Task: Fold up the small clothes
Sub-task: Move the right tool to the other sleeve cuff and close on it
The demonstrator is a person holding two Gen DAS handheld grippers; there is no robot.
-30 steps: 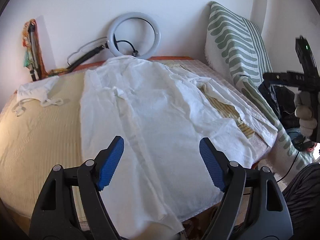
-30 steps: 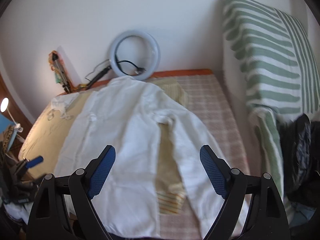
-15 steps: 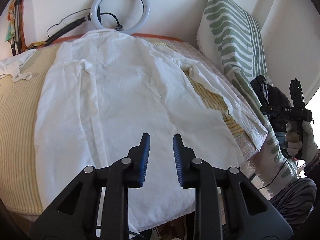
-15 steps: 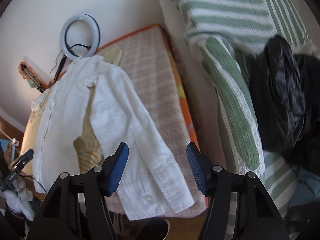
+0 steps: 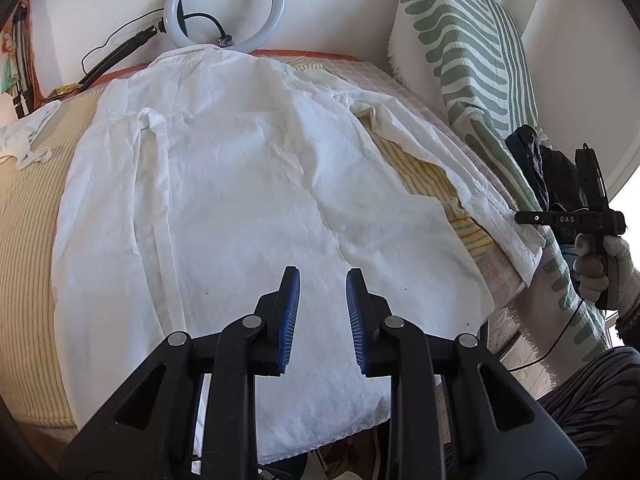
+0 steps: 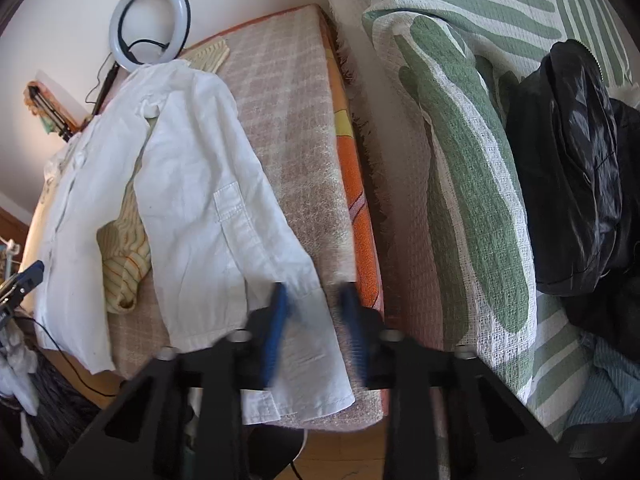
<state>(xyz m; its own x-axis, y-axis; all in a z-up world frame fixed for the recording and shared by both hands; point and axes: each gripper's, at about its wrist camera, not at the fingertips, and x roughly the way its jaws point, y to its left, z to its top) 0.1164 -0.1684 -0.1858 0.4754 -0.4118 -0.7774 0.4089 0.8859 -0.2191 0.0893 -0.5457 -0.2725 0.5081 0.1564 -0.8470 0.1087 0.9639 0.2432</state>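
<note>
A white long-sleeved shirt (image 5: 248, 184) lies spread flat on the bed, collar toward the far wall. Its right sleeve (image 6: 224, 216) runs down to the bed's near right corner. My left gripper (image 5: 319, 280) hovers over the shirt's lower hem, jaws a narrow gap apart, holding nothing. My right gripper (image 6: 314, 292) is over the sleeve cuff, jaws narrowly apart and blurred with motion, with cuff cloth between them; it also shows in the left wrist view (image 5: 568, 218) by the cuff.
A yellow striped cloth (image 6: 124, 256) lies under the shirt. A small white garment (image 5: 28, 136) lies at the far left. A ring light (image 5: 224, 4) leans on the wall. A green patterned throw (image 6: 460, 160) and a black bag (image 6: 576, 168) are on the right.
Both grippers' jaws have narrowed from wide open. The left moved forward over the shirt's hem. The right swung right and down to the sleeve cuff.
</note>
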